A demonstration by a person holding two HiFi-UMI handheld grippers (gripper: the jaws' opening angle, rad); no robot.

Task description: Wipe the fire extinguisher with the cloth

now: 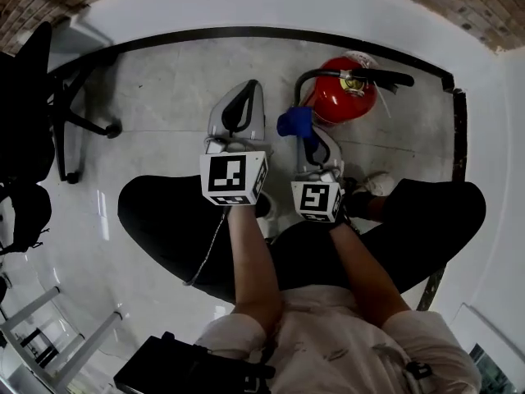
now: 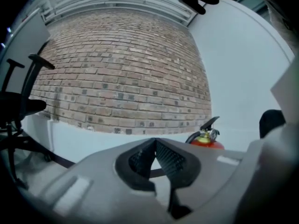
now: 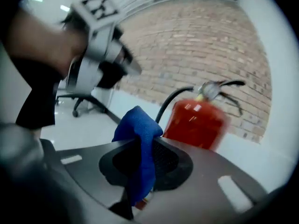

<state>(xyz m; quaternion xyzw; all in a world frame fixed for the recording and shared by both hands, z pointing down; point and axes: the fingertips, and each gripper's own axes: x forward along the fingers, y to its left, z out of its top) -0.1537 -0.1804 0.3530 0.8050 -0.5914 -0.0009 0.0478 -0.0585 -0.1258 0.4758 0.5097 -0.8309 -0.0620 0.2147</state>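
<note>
Right gripper view: right gripper (image 3: 140,146) pinches blue cloth (image 3: 138,125); fire extinguisher (image 3: 198,120) upright on floor (image 3: 88,122), just ahead-right, nearer it than left gripper (image 2: 155,146), whose jaws are pressed together, empty.

The floor (image 1: 164,80) is pale grey, glossy tile with thin joint lines, and it reflects the light. A black skirting strip (image 1: 246,33) runs along its far edge where it meets the white lower wall. A red fire extinguisher (image 1: 344,97) stands upright on the tiles close to that wall, its black hose curving over its left side. Well apart from it, to the left, a black office chair (image 1: 82,113) rests on its castor legs. A light-coloured shoe (image 1: 379,183) is planted on the tiles near the extinguisher. At the lower left stands a white metal frame (image 1: 57,335).
</note>
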